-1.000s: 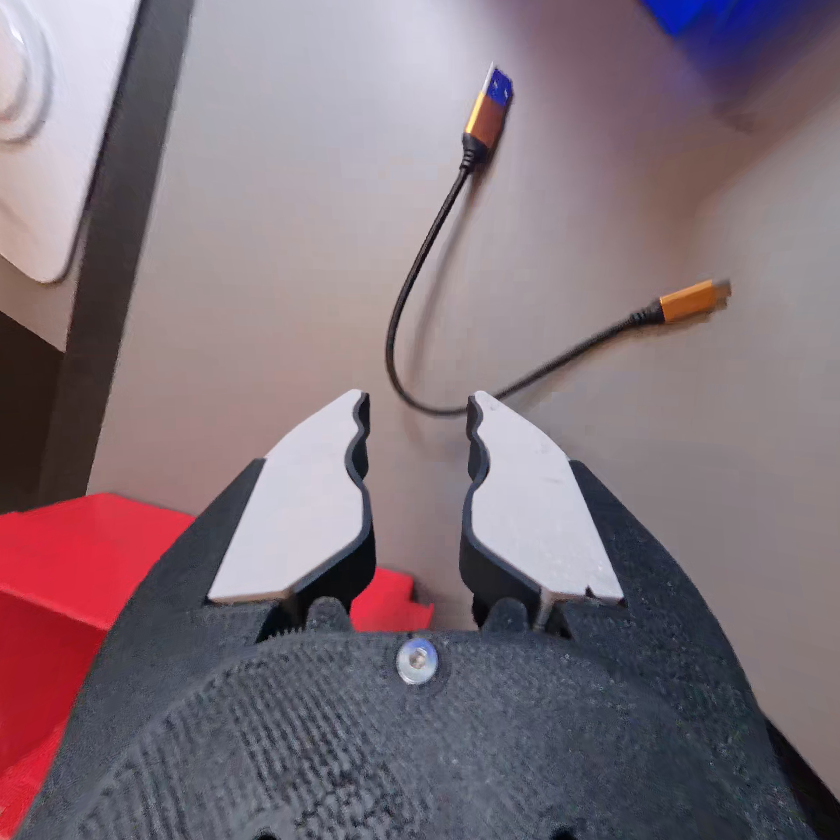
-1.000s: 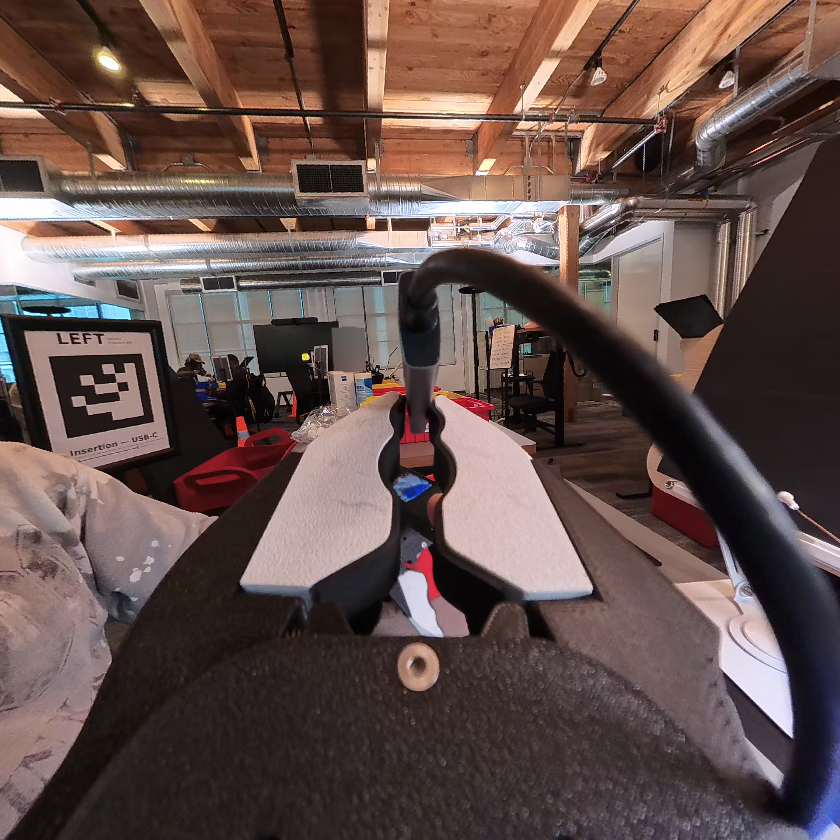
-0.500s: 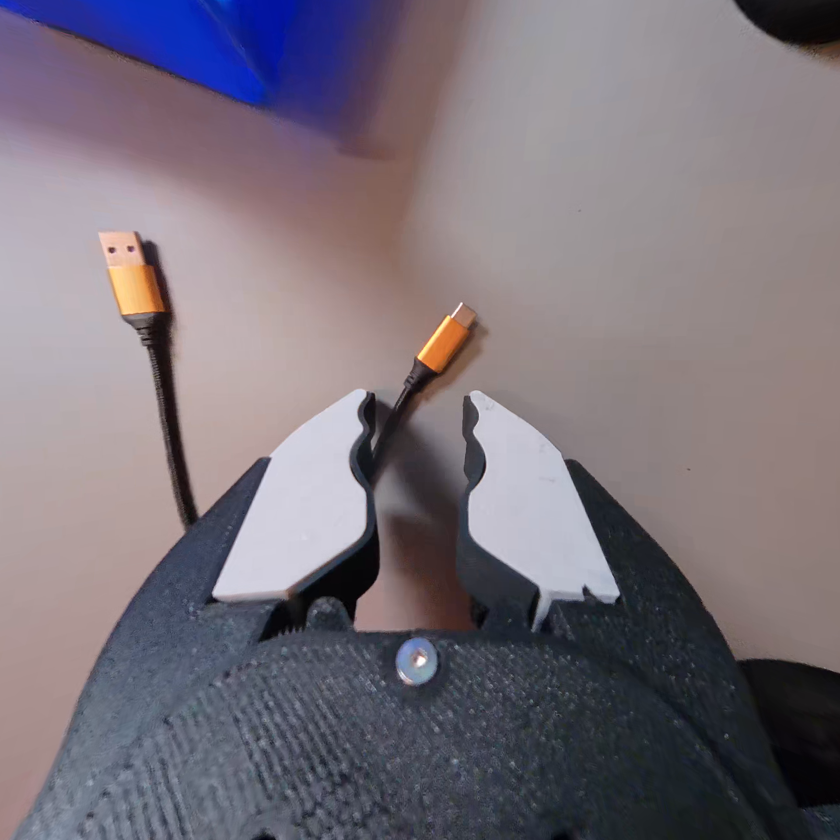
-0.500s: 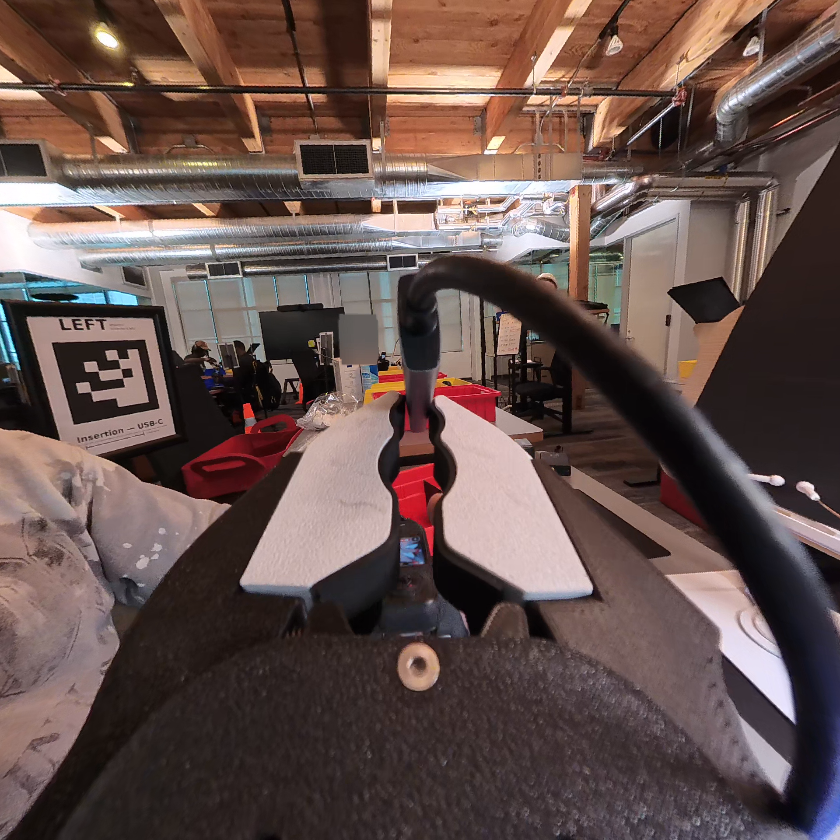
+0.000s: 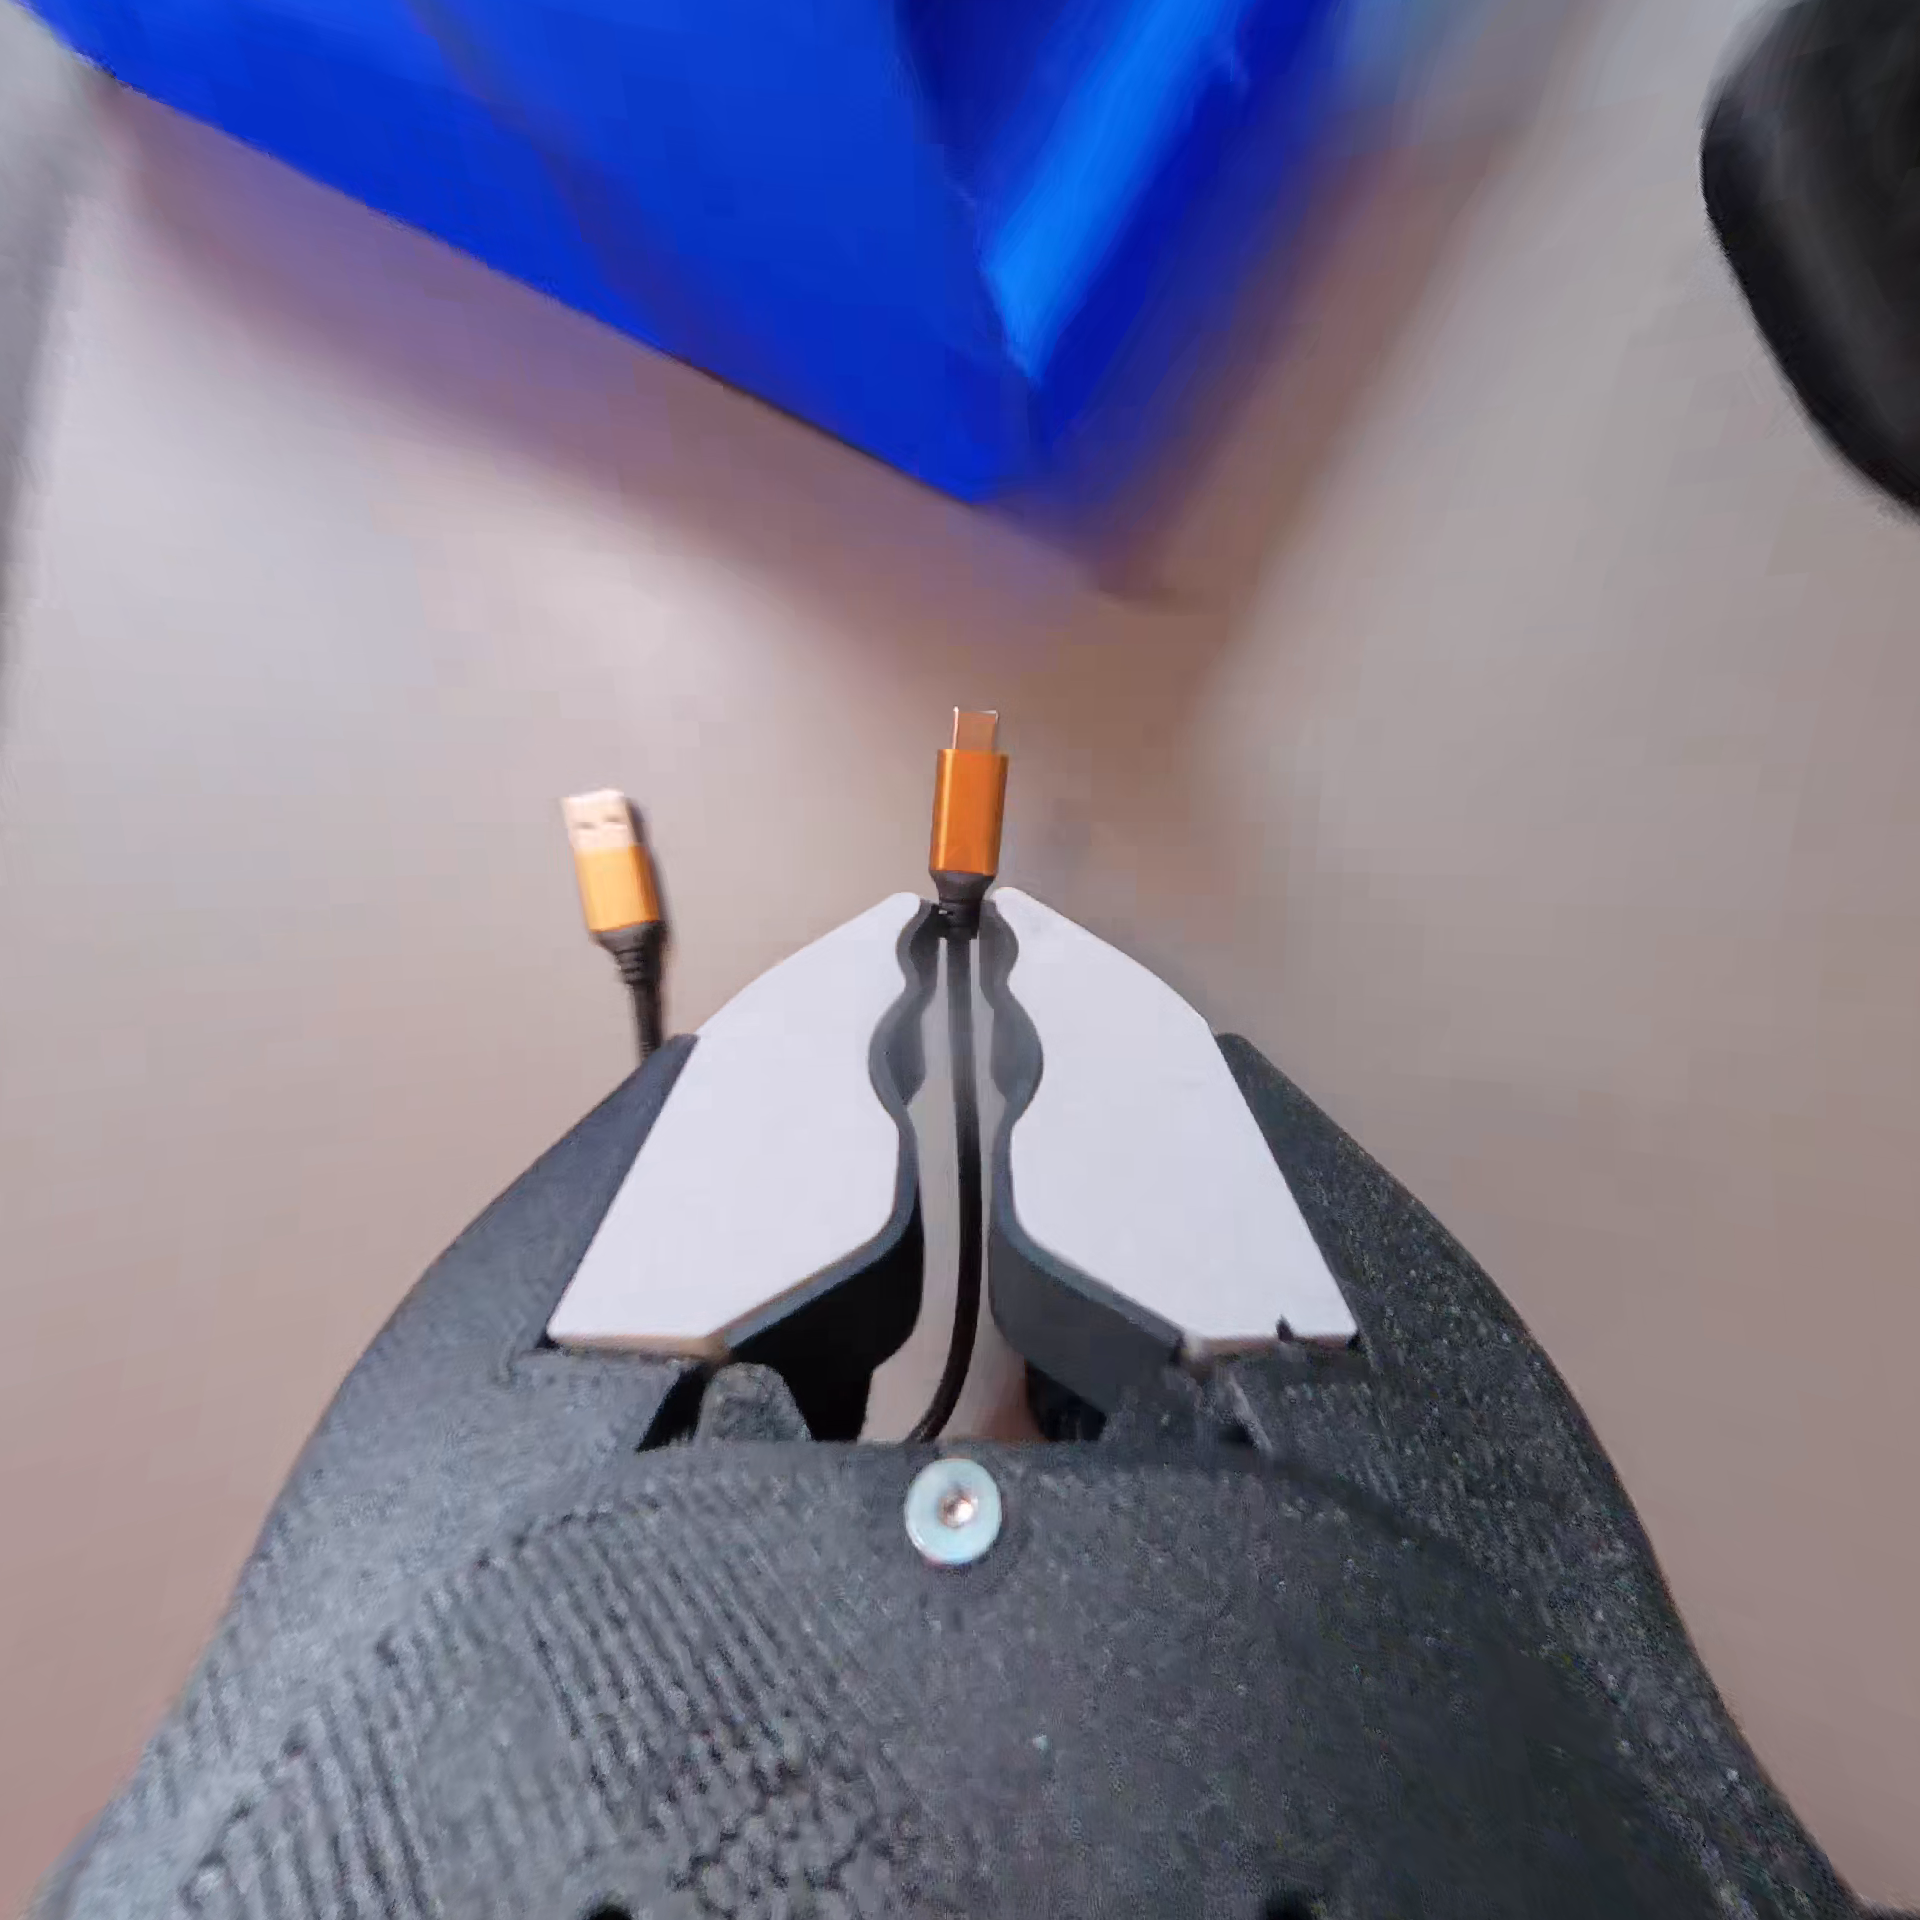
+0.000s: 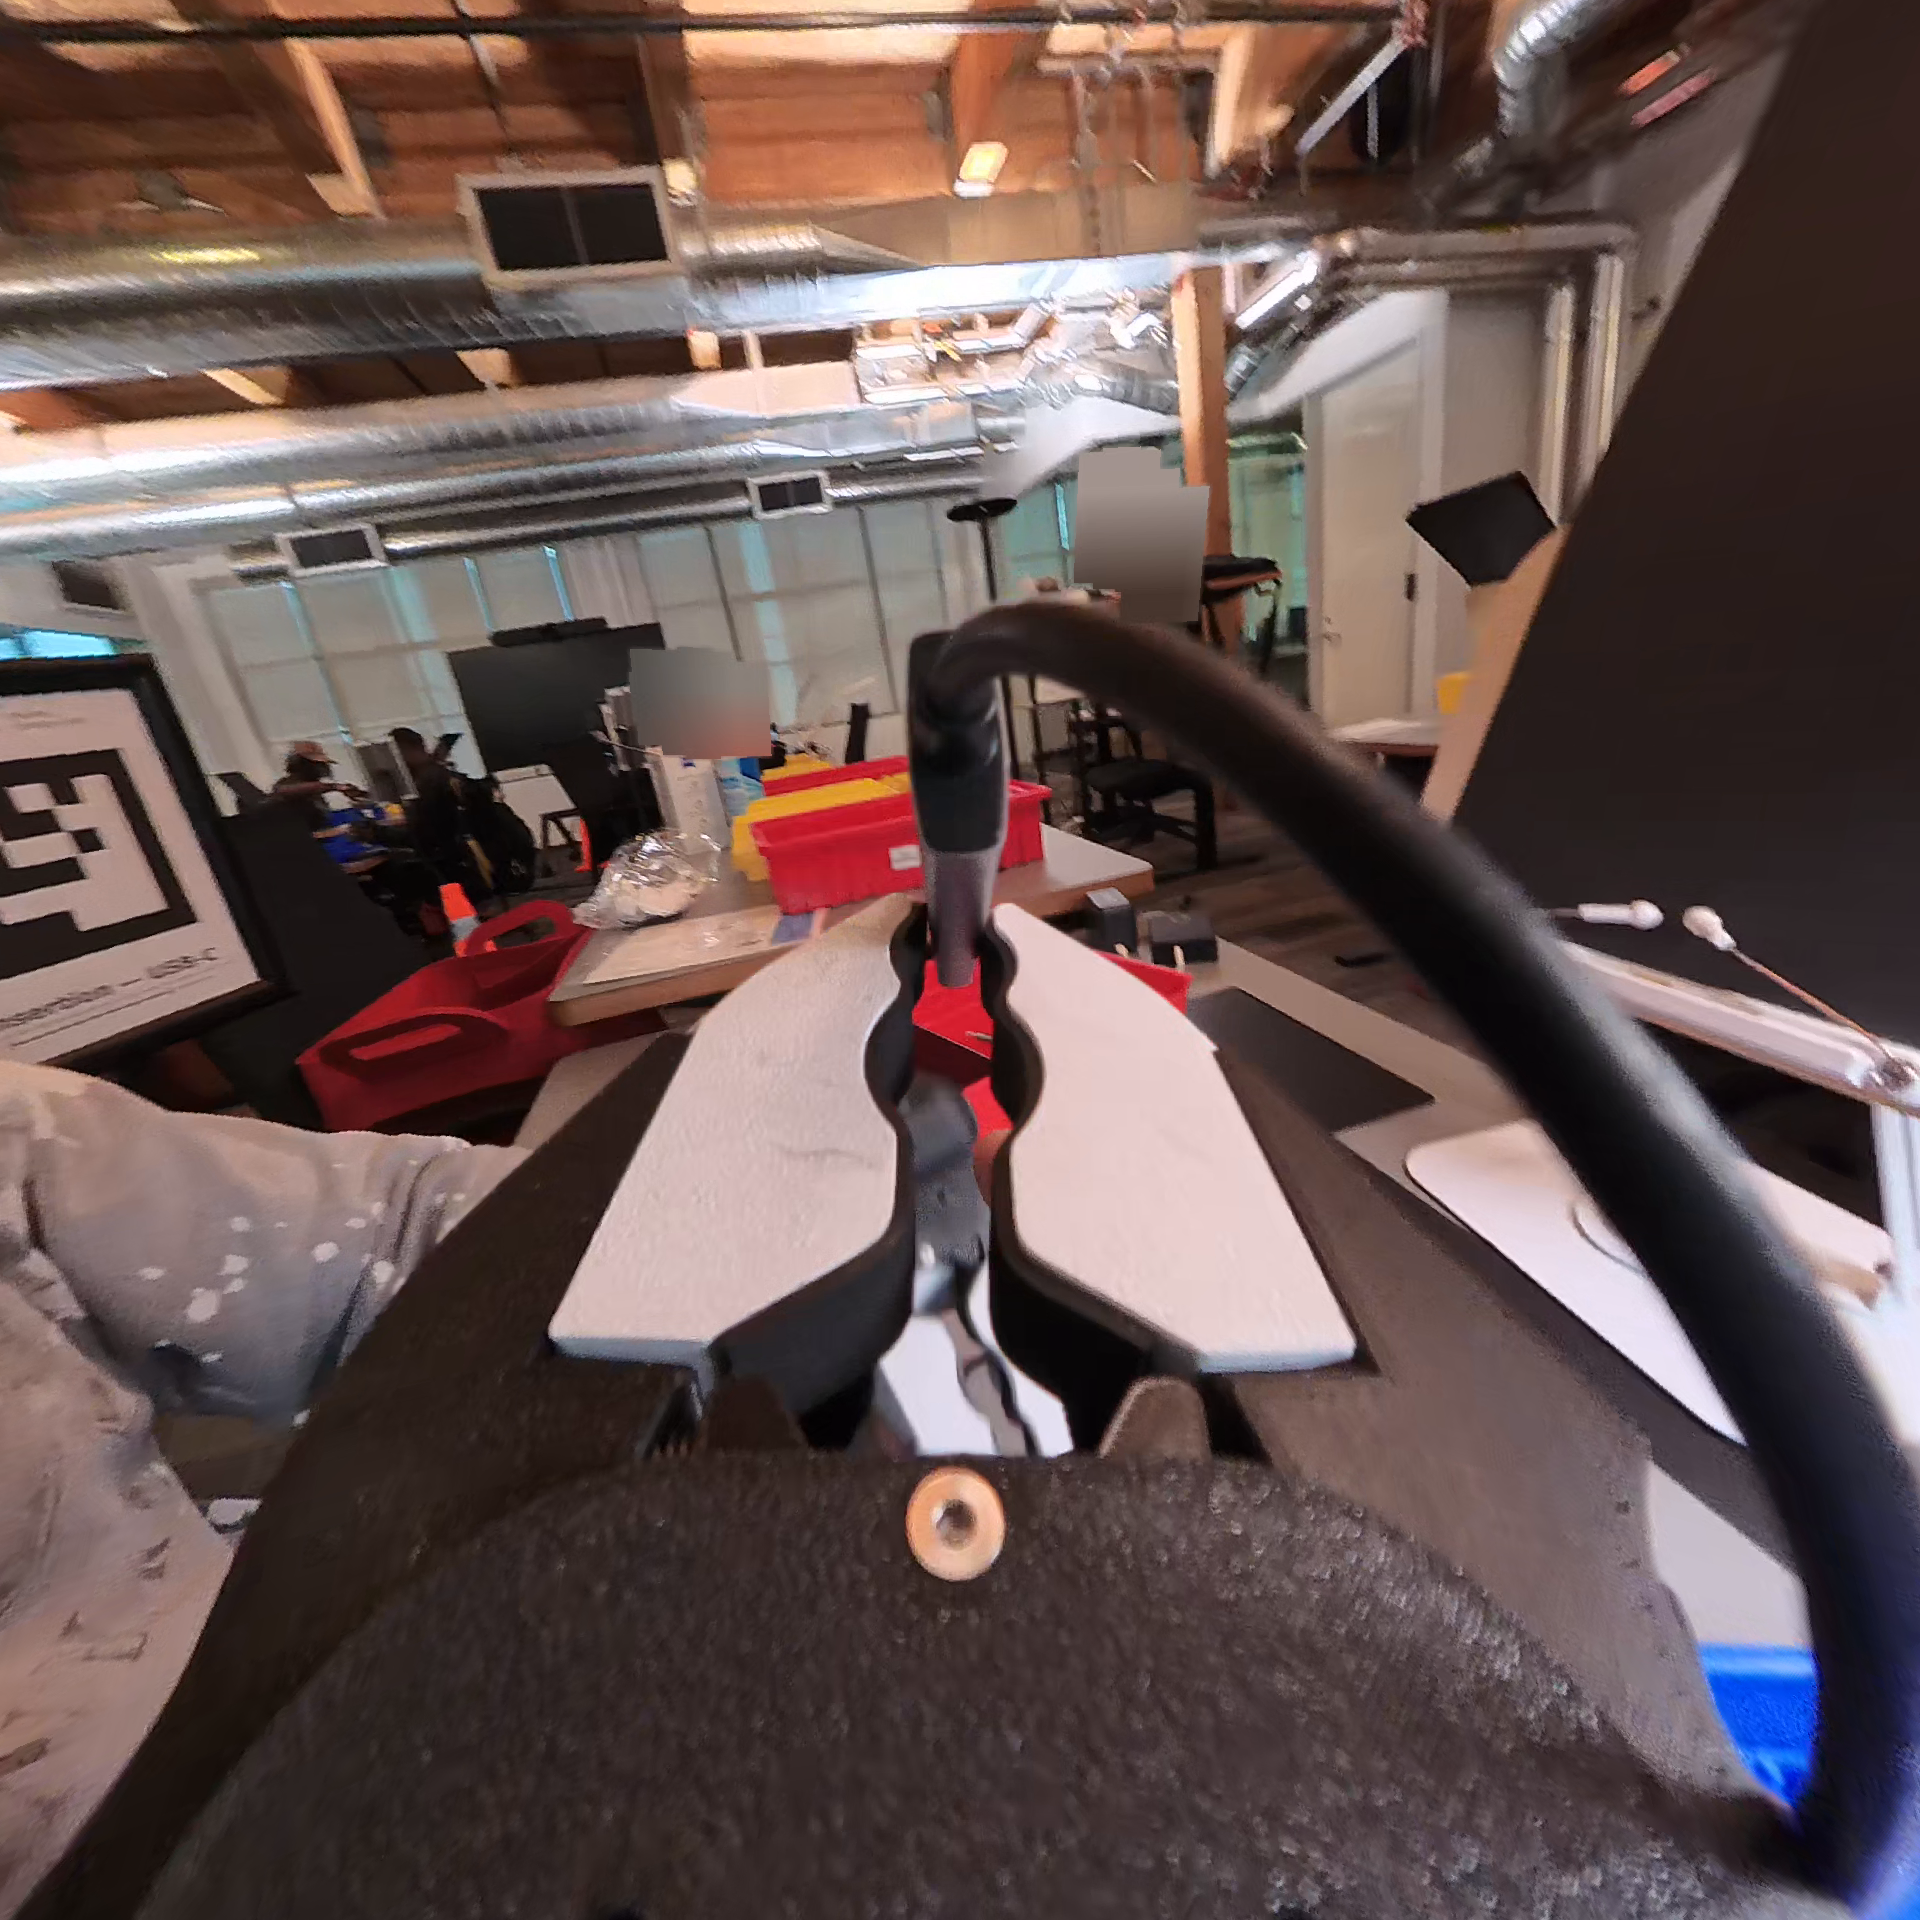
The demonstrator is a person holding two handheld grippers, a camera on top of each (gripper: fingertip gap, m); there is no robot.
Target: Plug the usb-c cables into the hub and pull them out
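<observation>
Two grippers are in play, and we cover the scene from its largest parts down. A grey table (image 5: 312, 623) fills the left wrist view, with a blue bin (image 5: 727, 208) across the 12 o'clock edge. In the right wrist view, red bins (image 6: 883, 842) and a framed marker sign (image 6: 94, 842) stand in the room beyond.

The right gripper (image 6: 956, 935) has its jaws pressed onto a dark grey stem at their tips; a thick black cable (image 6: 1455, 935) leaves the top of that stem and arcs toward 4 o'clock. We take this piece for the hub — its ports are not visible, so we cannot confirm it.

The left gripper (image 5: 961, 914) pinches a thin black cord just behind the orange USB-C plug (image 5: 968, 810), which projects toward 12 o'clock from the tips. The cable's other end, an orange USB-A plug (image 5: 613, 873), lies on the table at 10 o'clock of the tips.

Hazards from this state:
- The grip sits on the flexible cord, not the plug shell — under insertion force we expect the plug to tilt or the cord to buckle.
- Any misalignment with the port could scrape the plug tip.
- The trailing end may drag across the table.
</observation>
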